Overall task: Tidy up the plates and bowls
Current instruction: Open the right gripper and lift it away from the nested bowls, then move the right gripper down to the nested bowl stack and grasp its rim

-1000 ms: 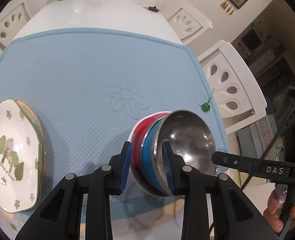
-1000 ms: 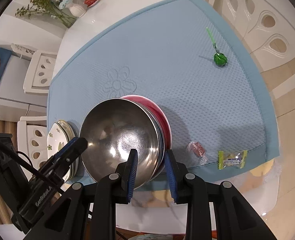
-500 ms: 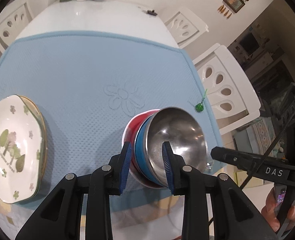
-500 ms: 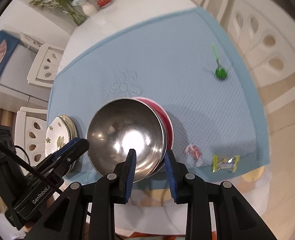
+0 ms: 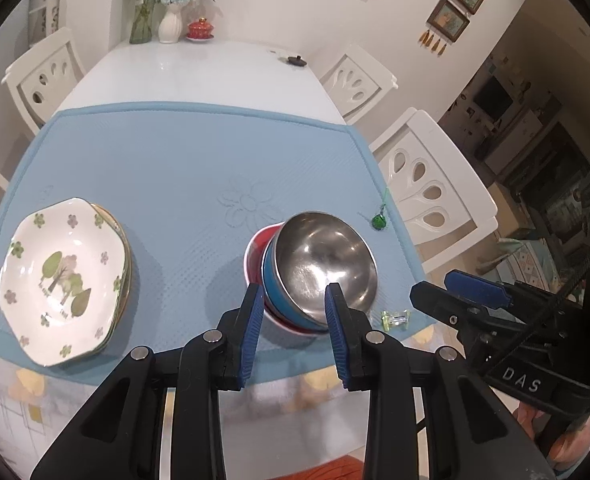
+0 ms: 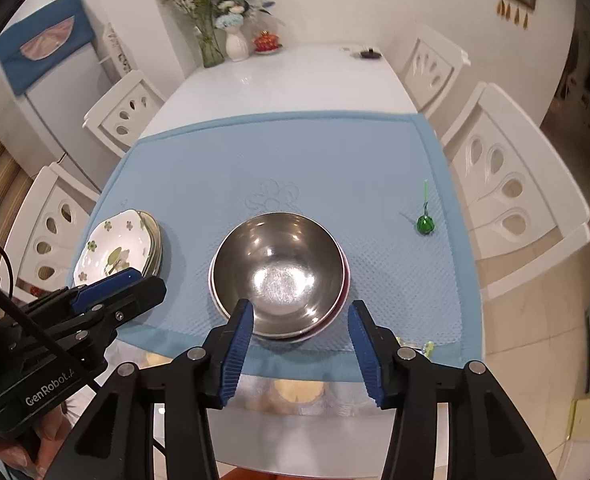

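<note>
Steel bowl (image 6: 277, 273) nests in blue bowl (image 5: 273, 286) inside red bowl (image 5: 257, 246); both tools gape, holding nothing

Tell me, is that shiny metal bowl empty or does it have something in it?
Empty. The metal bowl shows only bare, reflective steel inside, and it sits nested on top of the bowl stack.

Both wrist views look down from the near table edge, sharing the steel bowl (image 5: 325, 266).

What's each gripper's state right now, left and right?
Left gripper: open, holding nothing, jaws apart just in front of the bowl stack.
Right gripper: open wide, empty, near the same stack on the blue mat.
</note>
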